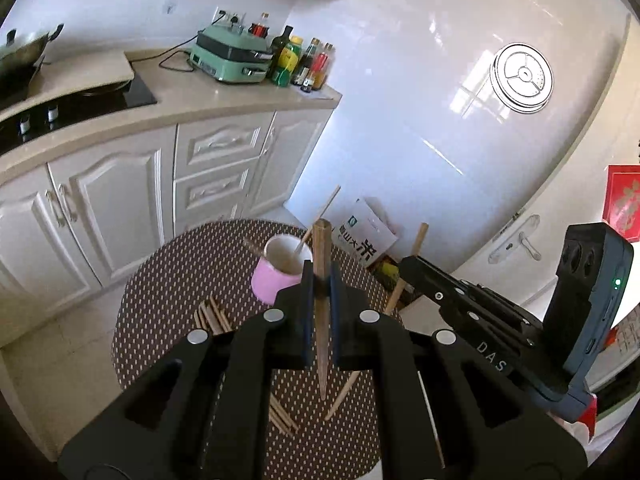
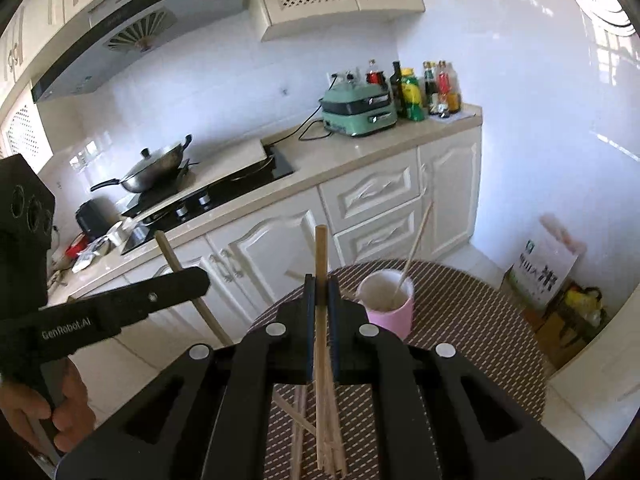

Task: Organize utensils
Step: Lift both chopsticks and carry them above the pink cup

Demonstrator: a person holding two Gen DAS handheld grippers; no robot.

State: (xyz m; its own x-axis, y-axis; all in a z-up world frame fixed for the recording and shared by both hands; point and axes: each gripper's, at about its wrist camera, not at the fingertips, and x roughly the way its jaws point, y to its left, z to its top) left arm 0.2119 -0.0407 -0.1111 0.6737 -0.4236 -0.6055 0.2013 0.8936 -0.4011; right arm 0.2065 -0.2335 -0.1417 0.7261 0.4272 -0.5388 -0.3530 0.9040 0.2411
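Wooden chopstick point(image 1: 322, 280) pinched in left tool point(image 1: 321, 276), another point(image 2: 320, 276) in right tool point(image 2: 320, 292); tilted ends could miss the pink cup point(image 2: 390, 308), centre frame.

Bright daylight; window glare on glossy wall point(image 1: 460, 92); fisheye edges dark, warped.

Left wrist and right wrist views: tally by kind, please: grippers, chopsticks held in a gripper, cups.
Grippers: 2, the left gripper and the right gripper
Chopsticks held: 2, the left-held chopstick and the right-held chopstick
Cups: 1, the pink cup
Total: 5
The loose chopsticks on the mat overlap too much to count.
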